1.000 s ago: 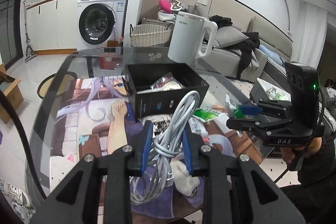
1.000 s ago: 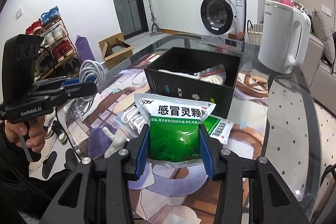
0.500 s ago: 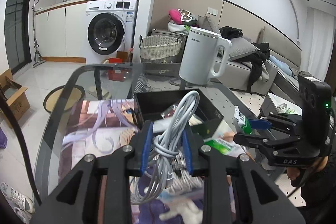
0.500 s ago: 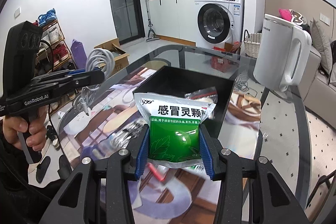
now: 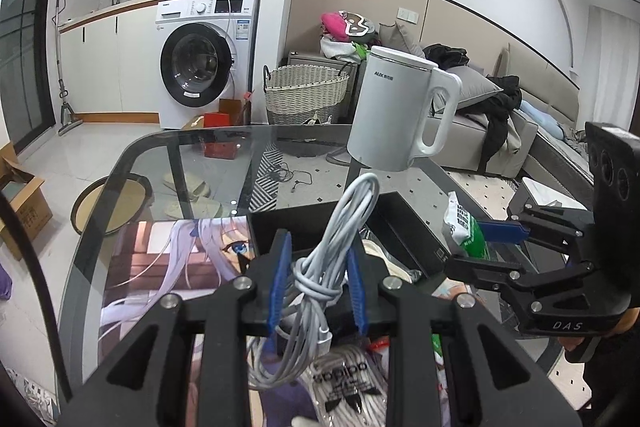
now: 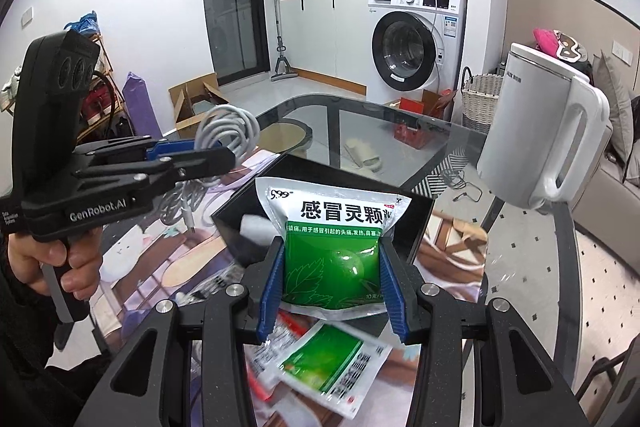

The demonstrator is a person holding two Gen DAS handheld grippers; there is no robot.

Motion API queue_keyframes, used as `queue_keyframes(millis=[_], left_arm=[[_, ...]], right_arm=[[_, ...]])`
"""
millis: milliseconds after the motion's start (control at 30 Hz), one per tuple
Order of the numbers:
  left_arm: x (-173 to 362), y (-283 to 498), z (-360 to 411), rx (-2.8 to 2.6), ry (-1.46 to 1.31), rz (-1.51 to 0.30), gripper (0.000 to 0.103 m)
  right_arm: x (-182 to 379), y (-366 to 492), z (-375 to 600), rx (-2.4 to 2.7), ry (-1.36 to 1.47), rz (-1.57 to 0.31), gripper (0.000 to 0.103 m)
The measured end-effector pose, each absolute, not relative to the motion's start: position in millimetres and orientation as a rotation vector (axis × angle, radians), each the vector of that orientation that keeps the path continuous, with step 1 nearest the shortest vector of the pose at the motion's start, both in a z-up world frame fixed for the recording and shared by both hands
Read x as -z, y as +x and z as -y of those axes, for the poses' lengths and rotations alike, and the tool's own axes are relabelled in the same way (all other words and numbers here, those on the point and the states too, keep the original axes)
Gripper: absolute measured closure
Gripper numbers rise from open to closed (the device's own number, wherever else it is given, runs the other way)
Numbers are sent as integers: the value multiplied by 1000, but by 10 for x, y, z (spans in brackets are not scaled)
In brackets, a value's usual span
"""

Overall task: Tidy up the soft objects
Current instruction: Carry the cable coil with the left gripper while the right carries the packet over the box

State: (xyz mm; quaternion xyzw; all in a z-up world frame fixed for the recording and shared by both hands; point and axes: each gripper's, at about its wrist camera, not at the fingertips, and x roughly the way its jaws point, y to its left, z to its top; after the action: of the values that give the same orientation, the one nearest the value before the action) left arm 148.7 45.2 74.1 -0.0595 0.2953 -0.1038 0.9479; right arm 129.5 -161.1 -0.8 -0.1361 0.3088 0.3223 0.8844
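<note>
Since a second earlier, both grippers had travelled forward over the glass table, so the black box that had sat well ahead of them now lay directly under their fingertips. The left gripper was clamped on a bundle of grey cable, whose loop stood up toward 12 o'clock between the blue pads while loose ends and a plug hung down toward 6 o'clock. The right gripper was closed on a green and white medicine sachet, held upright with its printed top edge above the pads and over the box's opening. In the left wrist view the right gripper appeared at 3 o'clock with the sachet in its tips; in the right wrist view the left gripper appeared at 9 o'clock, a hand around its handle. A second sachet lay flat on the printed mat at 6 o'clock. A white kettle stood on the table at 1 o'clock, beyond the box.
</note>
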Motion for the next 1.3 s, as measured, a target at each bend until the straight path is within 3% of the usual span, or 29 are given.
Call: queue_keyframes(millis=[1300], left_arm=[[-426,2164,-163,256,-84,-654,78]], right_arm=[[456,1860,1217,-646,-467,-694,59]])
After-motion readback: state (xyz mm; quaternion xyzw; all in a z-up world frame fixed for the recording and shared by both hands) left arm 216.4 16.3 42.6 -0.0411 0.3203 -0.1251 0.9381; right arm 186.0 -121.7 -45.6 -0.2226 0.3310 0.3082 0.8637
